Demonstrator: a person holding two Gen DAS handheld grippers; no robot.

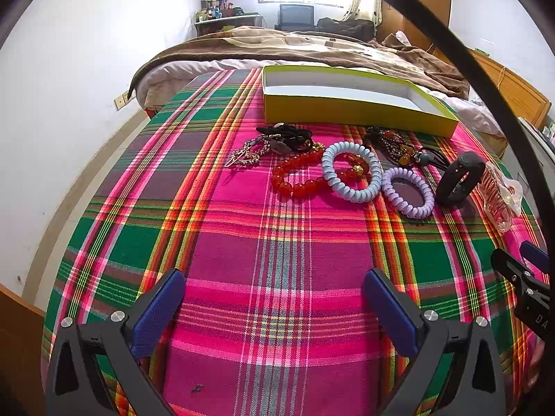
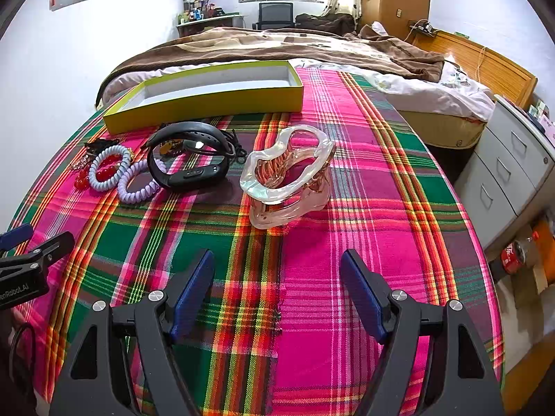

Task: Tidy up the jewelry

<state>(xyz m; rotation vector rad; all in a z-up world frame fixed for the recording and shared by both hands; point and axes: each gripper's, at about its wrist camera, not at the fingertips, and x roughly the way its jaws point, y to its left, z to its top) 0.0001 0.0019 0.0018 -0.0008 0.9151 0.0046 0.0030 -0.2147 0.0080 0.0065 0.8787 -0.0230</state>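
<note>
Both grippers are hovering low over the near part of a bed covered by a plaid cloth (image 1: 277, 242), and neither is holding anything. The left gripper (image 1: 274, 287) is keeping its jaws wide apart over bare cloth, and the right gripper (image 2: 277, 270) is likewise showing its jaws spread apart, pointing toward a clear pinkish hair claw clip (image 2: 288, 176) that is sitting just beyond them.

The jewelry is lying in a loose row across the middle of the cloth. In the left wrist view, from left to right, a silver hair clip (image 1: 244, 154) is resting beside a tangle of black hair ties (image 1: 288, 137), then a red bead bracelet (image 1: 298, 175), partly overlapped by a light blue coil hair tie (image 1: 350, 171). A lilac coil hair tie (image 1: 407, 192) is lying just beside the blue one, with a dark beaded piece (image 1: 393, 147) farther back. A black wristband (image 1: 458, 178) is standing on edge to the right, near the claw clip.

An open yellow-green box (image 1: 347, 105) with a white inside is sitting at the far side of the row, holding nothing visible.
</note>
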